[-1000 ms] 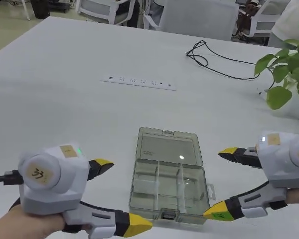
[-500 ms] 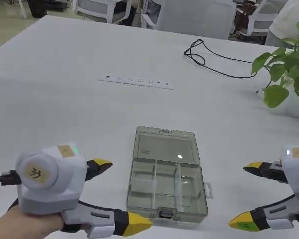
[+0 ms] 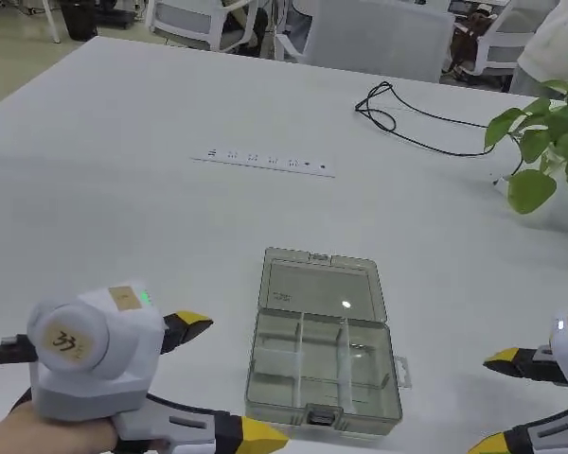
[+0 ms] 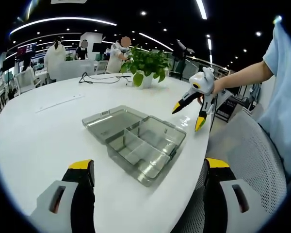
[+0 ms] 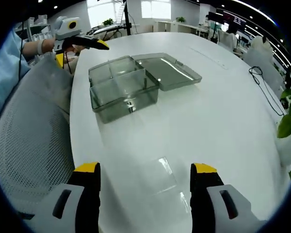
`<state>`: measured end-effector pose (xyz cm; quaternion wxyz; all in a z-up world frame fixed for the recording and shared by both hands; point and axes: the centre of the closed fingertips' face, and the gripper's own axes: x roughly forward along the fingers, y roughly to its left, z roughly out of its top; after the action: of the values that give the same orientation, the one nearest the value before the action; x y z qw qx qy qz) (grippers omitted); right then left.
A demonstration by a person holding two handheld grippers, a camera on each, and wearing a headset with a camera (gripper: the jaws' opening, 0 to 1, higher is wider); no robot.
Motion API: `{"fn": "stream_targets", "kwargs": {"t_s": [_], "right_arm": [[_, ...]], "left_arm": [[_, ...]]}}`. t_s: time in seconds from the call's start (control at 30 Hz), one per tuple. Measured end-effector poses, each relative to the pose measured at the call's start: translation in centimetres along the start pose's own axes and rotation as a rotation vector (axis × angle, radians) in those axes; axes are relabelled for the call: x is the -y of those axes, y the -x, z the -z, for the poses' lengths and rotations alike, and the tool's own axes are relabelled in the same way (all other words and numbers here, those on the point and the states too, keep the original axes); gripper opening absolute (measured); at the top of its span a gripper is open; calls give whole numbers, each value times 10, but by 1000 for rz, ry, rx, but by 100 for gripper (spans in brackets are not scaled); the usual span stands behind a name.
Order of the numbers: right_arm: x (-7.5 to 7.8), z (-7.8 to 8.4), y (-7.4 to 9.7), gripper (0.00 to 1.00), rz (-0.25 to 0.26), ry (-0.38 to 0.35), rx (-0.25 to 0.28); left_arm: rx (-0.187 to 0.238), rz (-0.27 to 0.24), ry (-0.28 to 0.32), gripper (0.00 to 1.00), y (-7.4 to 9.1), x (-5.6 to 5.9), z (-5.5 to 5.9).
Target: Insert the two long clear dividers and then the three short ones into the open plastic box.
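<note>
Whereas a sec ago the right gripper [image 3: 494, 402] sat just beside the box [image 3: 324, 378], at its right wall, it's now well off to the right, at the bottom corner of the head view, w/ bare table [image 3: 123, 218] between them. The left gripper [image 3: 229, 378] is in much the same spot near the box's left front, and the box itself hasn't moved. Both pairs of jaws stand wide apart w/ nothing in them.

Box: smoky clear plastic, on the white table near the front edge, between the two grippers. The lid [image 3: 322, 284] is swung fully open and lies flat behind the base. A latch [image 3: 317, 416] sits on the front wall. Inside, long dividers [image 3: 299, 348] run front to back and split the base into three columns. Short cross pieces [image 3: 273, 355] show in the left column, but it's clear on clear, so I can't count them for sure.

Counts: 1 box, 2 grippers, 2 long dividers, approx 2 short ones seen. Farther back: 1 power strip [image 3: 270, 159], 1 black cable [image 3: 407, 118], 1 plant [image 3: 549, 142].
</note>
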<state>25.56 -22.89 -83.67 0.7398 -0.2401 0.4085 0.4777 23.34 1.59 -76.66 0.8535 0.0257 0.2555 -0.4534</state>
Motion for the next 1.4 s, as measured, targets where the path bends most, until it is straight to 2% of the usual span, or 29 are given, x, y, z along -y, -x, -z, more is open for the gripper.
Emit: {"fn": "stream_targets", "kwargs": {"t_s": [0.2,0.47,0.8,0.93,1.3,1.4], "right_arm": [[4,8,0,67,-5,43,-53],[9,12,-3,57,-24,82,-97],[10,16,-6,48,-32,80,-119],[13,19,-6,45,-24,136,-147],[11,21,-5,40,-29,158,-171],[11,20,-5,35,-25,159,-178]], "left_arm": [[-3,-4,2,95,1,-1,1],[-2,-9,4,95,1,-2,1],[7,-17,9,95,2,-4,0],[8,-16,9,95,1,-3,0],[12,-11,7,95,0,-1,-1],[12,-10,7,95,-1,-1,-2]]}}
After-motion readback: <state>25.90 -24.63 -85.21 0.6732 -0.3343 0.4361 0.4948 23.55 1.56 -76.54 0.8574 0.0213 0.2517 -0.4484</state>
